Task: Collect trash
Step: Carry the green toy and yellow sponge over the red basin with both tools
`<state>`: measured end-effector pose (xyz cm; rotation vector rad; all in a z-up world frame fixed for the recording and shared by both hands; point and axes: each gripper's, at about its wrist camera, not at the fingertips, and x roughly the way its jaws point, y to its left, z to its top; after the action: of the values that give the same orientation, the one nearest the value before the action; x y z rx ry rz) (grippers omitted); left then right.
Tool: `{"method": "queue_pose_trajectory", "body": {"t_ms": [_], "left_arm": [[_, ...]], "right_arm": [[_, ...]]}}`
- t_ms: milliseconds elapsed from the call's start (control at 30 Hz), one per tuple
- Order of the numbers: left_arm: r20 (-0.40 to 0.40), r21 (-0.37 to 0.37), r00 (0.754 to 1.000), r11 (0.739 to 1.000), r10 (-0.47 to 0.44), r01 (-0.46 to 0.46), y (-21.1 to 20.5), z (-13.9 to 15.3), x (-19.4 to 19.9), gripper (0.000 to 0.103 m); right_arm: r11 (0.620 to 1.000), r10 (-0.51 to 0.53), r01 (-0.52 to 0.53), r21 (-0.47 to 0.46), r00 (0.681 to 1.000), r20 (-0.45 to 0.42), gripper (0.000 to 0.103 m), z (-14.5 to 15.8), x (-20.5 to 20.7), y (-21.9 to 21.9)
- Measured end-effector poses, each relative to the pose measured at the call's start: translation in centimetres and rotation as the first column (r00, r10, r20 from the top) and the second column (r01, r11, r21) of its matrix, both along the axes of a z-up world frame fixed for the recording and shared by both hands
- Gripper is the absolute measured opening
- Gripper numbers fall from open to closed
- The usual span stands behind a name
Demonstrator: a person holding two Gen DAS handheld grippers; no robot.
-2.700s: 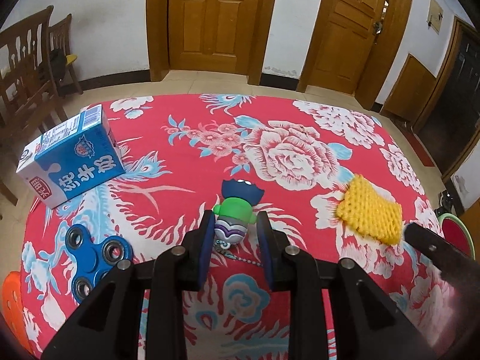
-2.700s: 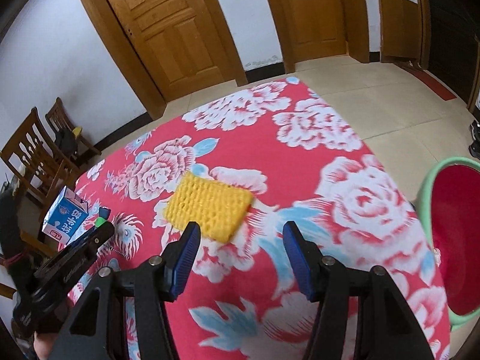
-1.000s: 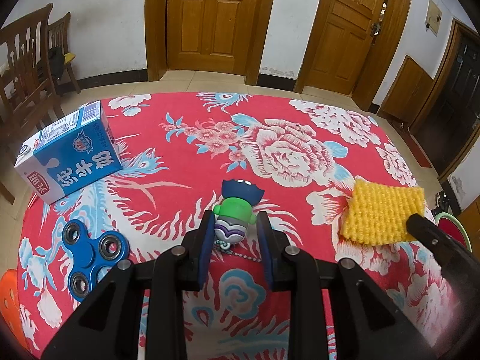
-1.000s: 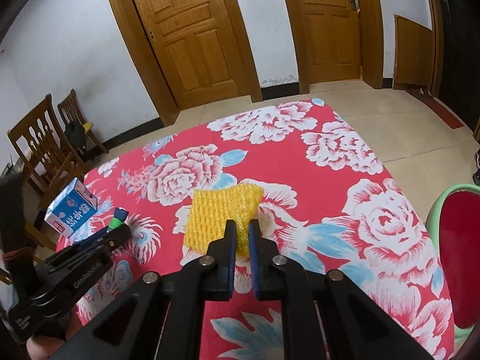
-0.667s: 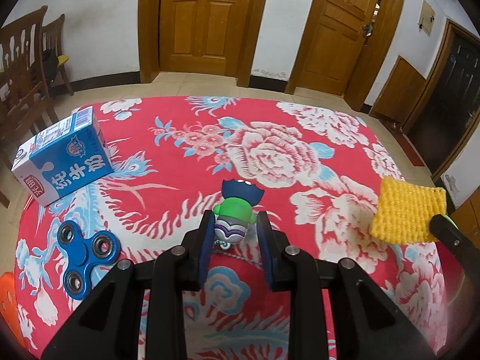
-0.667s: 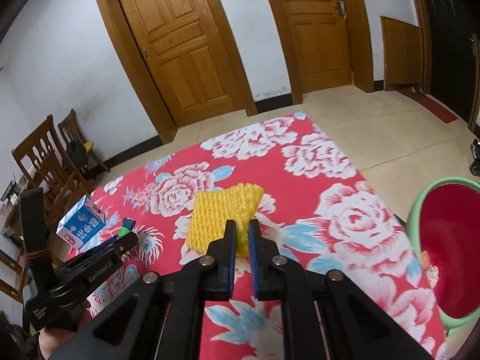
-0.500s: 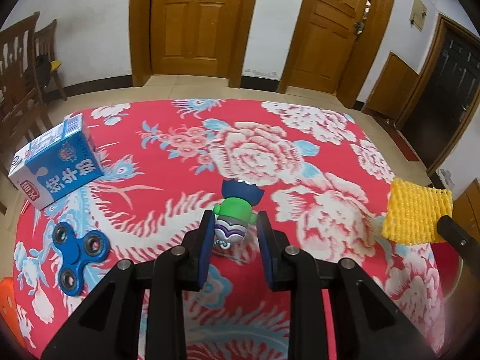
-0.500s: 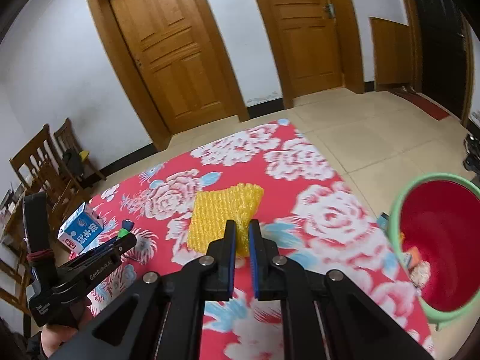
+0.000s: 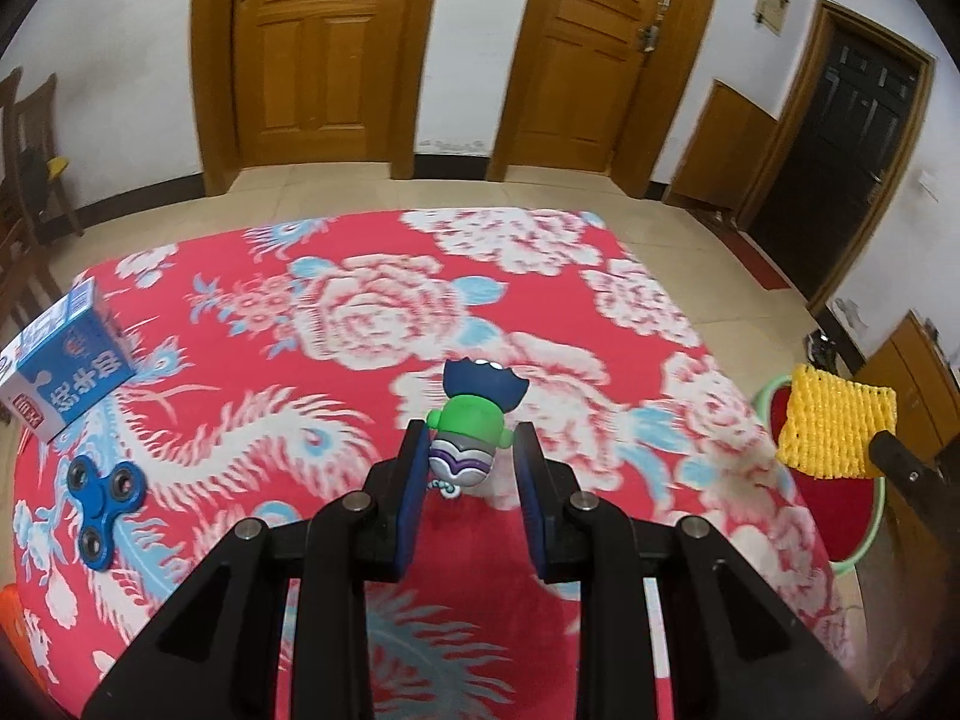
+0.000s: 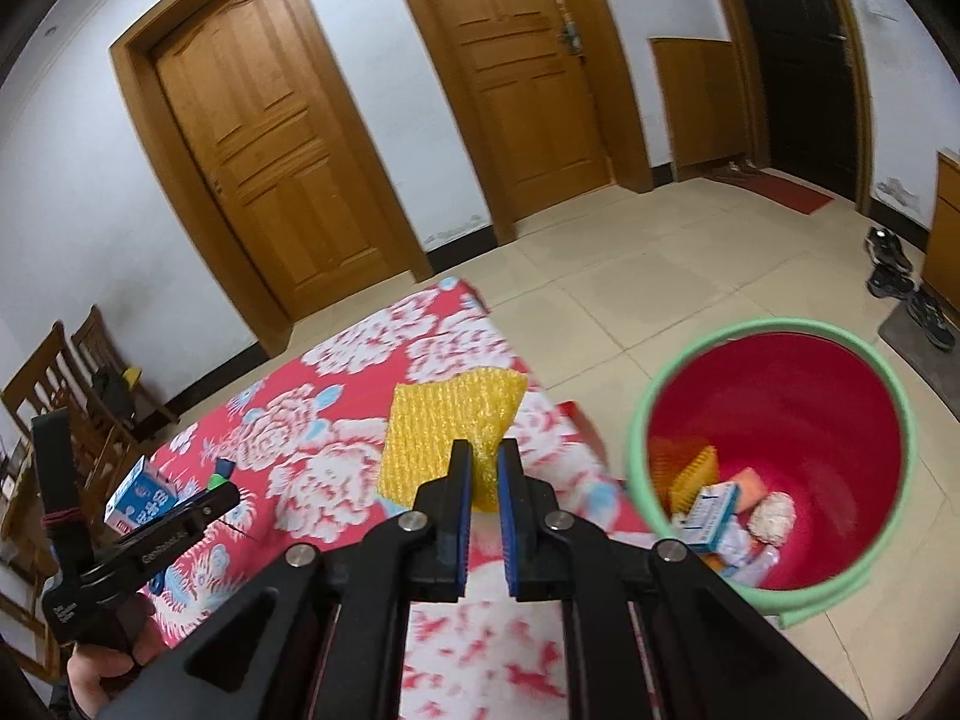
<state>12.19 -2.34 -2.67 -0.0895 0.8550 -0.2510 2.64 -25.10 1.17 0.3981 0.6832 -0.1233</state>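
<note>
My right gripper (image 10: 480,450) is shut on a yellow foam net (image 10: 447,429) and holds it in the air over the table's right edge, left of the red bin (image 10: 780,396) with the green rim. In the left wrist view the yellow foam net (image 9: 834,429) hangs in front of the red bin (image 9: 840,516). My left gripper (image 9: 471,447) is shut on a small toy figure (image 9: 471,420) with a green body and a dark blue head, lifted above the red flowered tablecloth (image 9: 372,312).
A blue milk carton (image 9: 63,369) lies at the table's left edge and a blue fidget spinner (image 9: 105,495) lies below it. The bin holds several pieces of trash (image 10: 720,510). Wooden chairs (image 10: 72,396) stand to the left, shoes (image 10: 894,270) on the tiled floor at right.
The right gripper closed on the yellow net, lifted it off the table and carried it right, to beside the bin. The left gripper carried the toy figure up and rightward.
</note>
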Motion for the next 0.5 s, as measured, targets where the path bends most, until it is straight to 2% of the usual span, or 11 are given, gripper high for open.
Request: {"method": "queue_pose_trajectory", "body": {"t_ms": [267,500], "left_arm": [[0.010,0.002,0.994,0.994,-0.107,0.107,-4.7,1.3,-1.3,0.028],[0.010,0.002,0.979,0.979,-0.203,0.203,-9.2,1.7,-2.2,0.028]], "right_arm": [[0.995,-0.098,0.097,0.021,0.995,0.010,0.010,-0.1,-2.7,-4.3],[0.984,-0.170,0.170,0.046,0.985,0.000,0.010,-0.8,-4.4,-7.7]]}}
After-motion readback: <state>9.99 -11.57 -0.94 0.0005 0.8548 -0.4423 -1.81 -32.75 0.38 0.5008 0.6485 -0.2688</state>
